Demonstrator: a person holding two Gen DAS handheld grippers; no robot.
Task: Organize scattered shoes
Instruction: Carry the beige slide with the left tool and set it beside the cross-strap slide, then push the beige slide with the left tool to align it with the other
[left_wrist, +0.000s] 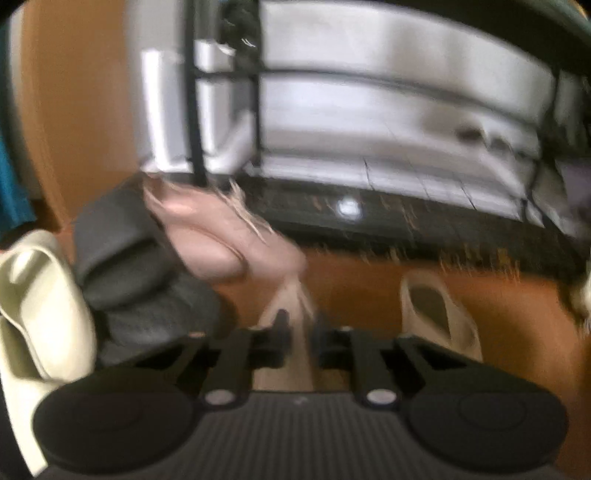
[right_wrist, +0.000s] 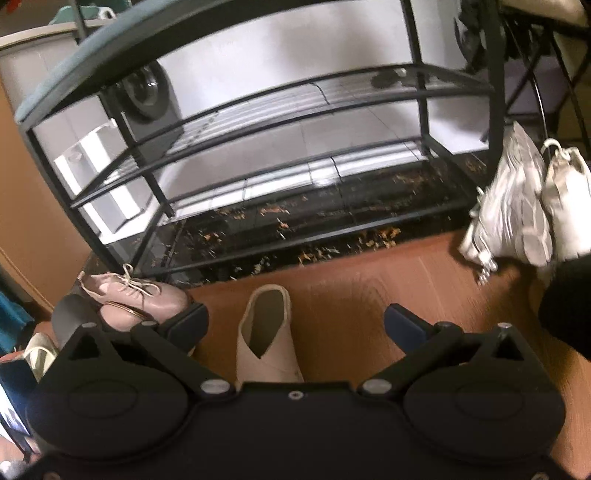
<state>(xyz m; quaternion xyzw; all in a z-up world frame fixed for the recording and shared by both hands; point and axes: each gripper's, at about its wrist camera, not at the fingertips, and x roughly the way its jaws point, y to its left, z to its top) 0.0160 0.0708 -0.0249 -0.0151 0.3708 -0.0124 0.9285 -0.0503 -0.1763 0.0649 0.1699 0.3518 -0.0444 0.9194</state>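
In the blurred left wrist view my left gripper (left_wrist: 298, 325) is shut on the edge of a pale beige shoe (left_wrist: 286, 332). Beyond it lie a pink lace-up shoe (left_wrist: 221, 236), a dark grey shoe (left_wrist: 136, 266) and a cream slipper (left_wrist: 40, 306) at the left. Another beige slip-on (left_wrist: 436, 314) lies at the right. In the right wrist view my right gripper (right_wrist: 295, 323) is open above a beige slip-on shoe (right_wrist: 266, 332) on the brown floor. The pink lace-up shoes (right_wrist: 136, 299) lie to its left. White sneakers (right_wrist: 517, 206) stand at the right.
A black metal shoe rack (right_wrist: 280, 110) with bare wire shelves stands ahead on a dark speckled floor strip (right_wrist: 295, 229); it also shows in the left wrist view (left_wrist: 369, 122). A white appliance (right_wrist: 147, 96) stands behind it. A phone screen (right_wrist: 14, 398) shows at the lower left.
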